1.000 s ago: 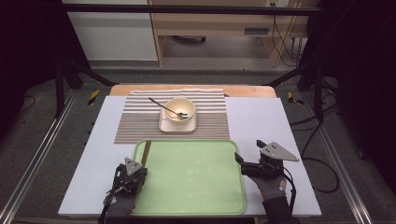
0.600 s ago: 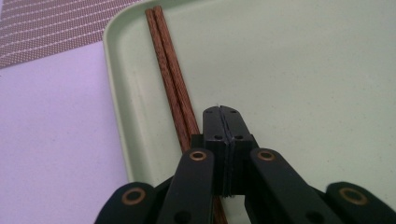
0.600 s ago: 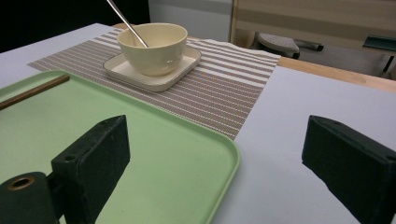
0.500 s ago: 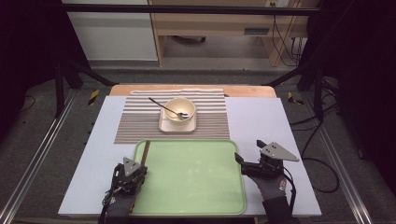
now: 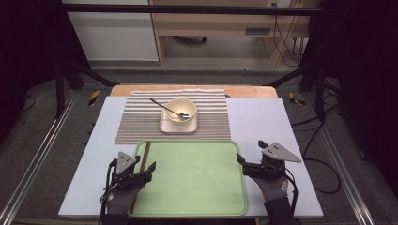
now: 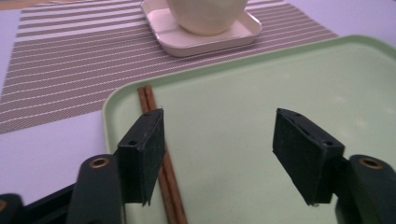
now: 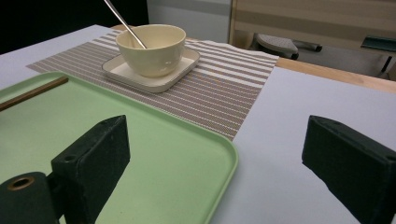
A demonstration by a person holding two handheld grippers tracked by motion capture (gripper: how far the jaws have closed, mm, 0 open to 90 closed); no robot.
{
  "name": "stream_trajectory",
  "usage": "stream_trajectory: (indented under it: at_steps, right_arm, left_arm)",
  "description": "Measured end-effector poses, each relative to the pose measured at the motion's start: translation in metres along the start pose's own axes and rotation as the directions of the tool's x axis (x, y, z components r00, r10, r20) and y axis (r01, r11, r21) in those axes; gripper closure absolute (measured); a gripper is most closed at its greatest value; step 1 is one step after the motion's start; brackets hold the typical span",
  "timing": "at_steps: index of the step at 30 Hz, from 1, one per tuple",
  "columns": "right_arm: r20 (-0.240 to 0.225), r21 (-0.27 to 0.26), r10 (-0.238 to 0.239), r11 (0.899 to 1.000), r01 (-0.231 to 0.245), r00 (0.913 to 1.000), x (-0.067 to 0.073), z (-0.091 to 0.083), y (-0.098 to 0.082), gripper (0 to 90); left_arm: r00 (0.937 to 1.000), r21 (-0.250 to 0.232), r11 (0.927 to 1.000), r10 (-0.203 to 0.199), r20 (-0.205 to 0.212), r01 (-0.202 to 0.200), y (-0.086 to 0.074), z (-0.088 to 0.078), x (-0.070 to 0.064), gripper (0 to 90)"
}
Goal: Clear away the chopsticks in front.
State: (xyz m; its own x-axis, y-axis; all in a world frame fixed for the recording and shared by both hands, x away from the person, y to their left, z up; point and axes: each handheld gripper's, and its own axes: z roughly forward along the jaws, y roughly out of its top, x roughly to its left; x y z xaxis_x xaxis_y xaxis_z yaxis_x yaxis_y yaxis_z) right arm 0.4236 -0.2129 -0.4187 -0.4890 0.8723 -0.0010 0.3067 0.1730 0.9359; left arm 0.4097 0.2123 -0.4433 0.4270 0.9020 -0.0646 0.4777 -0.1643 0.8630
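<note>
A pair of brown chopsticks (image 5: 145, 153) (image 6: 148, 100) lies along the left side of the green tray (image 5: 197, 206) (image 6: 280, 74). My left gripper (image 5: 144, 165) (image 6: 219, 126) is low over the tray's left part. Its jaws have just been opening and now stand wide apart. The chopsticks run under the left jaw's inner edge, flat on the tray, and no pad presses them. My right gripper (image 5: 250, 151) (image 7: 219, 130) is open and straddles the tray's right rim (image 7: 231, 161), holding nothing.
A cream bowl (image 5: 181, 109) (image 7: 150, 49) with a metal spoon (image 5: 164, 106) in it stands on a square cream plate (image 5: 164, 125). The plate rests on a striped placemat (image 5: 136, 122) beyond the tray. Black frame legs flank the table.
The left gripper's jaws, shut at the chopsticks before, have spread wide, and the chopsticks lie on the tray. The right gripper has not moved.
</note>
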Motion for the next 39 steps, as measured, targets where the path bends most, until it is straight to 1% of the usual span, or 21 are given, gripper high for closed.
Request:
stream_trajectory:
  at_steps: [2,5,10,14,18,22,24,28,29,32,36,37,39]
  right_arm:
    - [0.001,0.0,0.002,1.0,-0.002,1.0,0.0,0.0,0.0,7.9]
    - [0.004,-0.003,0.002,1.0,-0.002,1.0,-0.001,-0.001,0.0,7.8]
    - [0.006,-0.004,0.004,1.0,-0.004,1.0,-0.002,-0.001,0.0,7.9]
    - [0.008,-0.008,0.007,1.0,-0.007,0.9999,-0.003,-0.002,0.0,7.9]
    - [0.008,-0.012,0.007,1.0,-0.007,0.9999,-0.002,-0.002,0.001,7.9]
    - [0.01,-0.012,0.007,1.0,-0.007,0.9999,-0.003,-0.002,0.001,7.9]
    - [0.011,-0.015,0.008,1.0,-0.008,0.9999,-0.003,-0.002,0.001,7.9]
    - [0.015,-0.018,0.01,1.0,-0.01,0.9998,-0.003,-0.003,0.002,7.9]
    - [0.015,-0.021,0.011,1.0,-0.01,0.9998,-0.004,-0.003,0.002,7.9]
    - [0.018,-0.025,0.016,1.0,-0.015,0.9997,-0.005,-0.005,0.003,7.9]
    - [0.021,-0.027,0.019,0.999,-0.018,0.9996,-0.006,-0.006,0.003,7.9]
    - [0.021,-0.027,0.019,0.999,-0.018,0.9996,-0.007,-0.006,0.003,7.9]
    - [0.022,-0.026,0.018,1.0,-0.017,0.9996,-0.007,-0.006,0.003,7.9]
  left_arm:
    - [0.9998,-0.008,1.0,-0.003,0.021,0.003,0.005,0.001,0.001,30.8]
    - [0.9992,-0.033,0.9994,-0.007,0.04,0.009,0.014,0.0,0.003,29.6]
    - [0.9985,-0.068,0.9977,0.007,0.055,-0.003,0.032,0.001,0.003,28.5]
    - [0.9975,-0.107,0.9941,0.027,0.066,-0.02,0.046,0.001,0.001,27.0]
    - [0.9966,-0.139,0.9902,0.024,0.079,-0.012,0.06,0.001,0.003,27.4]
    - [0.998,-0.149,0.9885,0.033,0.053,-0.025,0.071,0.0,0.005,27.3]
    - [0.9978,-0.157,0.9873,0.034,0.057,-0.024,0.076,0.001,0.006,27.3]
    - [0.9979,-0.164,0.9859,0.042,0.05,-0.034,0.085,0.007,0.008,27.4]
    - [0.9981,-0.166,0.9856,0.04,0.048,-0.031,0.088,0.008,0.009,27.4]
    - [0.9976,-0.168,0.9856,0.028,0.064,-0.017,0.095,0.014,0.012,27.5]
    - [0.9977,-0.166,0.9854,0.045,0.05,-0.036,0.104,0.02,0.014,27.4]
    - [0.9977,-0.172,0.9845,0.043,0.053,-0.033,0.106,0.021,0.014,27.4]
    - [0.997,-0.169,0.985,0.044,0.063,-0.033,0.109,0.024,0.015,27.4]
